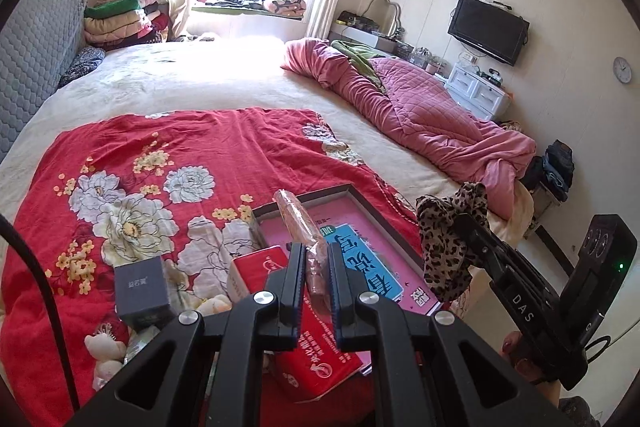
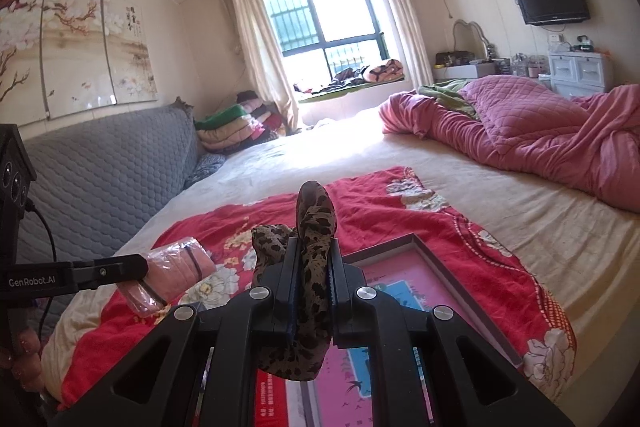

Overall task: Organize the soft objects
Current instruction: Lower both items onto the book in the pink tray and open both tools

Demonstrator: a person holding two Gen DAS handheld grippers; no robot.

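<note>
two grippers (image 1: 314, 283), one leopard cloth (image 2: 314, 251), one pink bundle (image 2: 172, 273), one tray (image 1: 384, 227), two boxes (image 1: 142, 289).

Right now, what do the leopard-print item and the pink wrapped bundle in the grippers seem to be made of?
Leopard-print item: thin, matte woven fabric, probably a scarf; it drapes and bunches. Pink bundle: soft cloth, perhaps, inside clear glossy plastic wrap that crinkles and shines.

I am working with two matte black grippers: my left gripper (image 1: 314, 281) and right gripper (image 2: 313, 291) are each showing blue-edged ribbed pads, silver round screws and triangular cut-outs. White lettering reading "GenRobot.AI" and "DAS" is marking their sides, a green light is glowing, and a black cable (image 2: 42, 227) is trailing.
</note>
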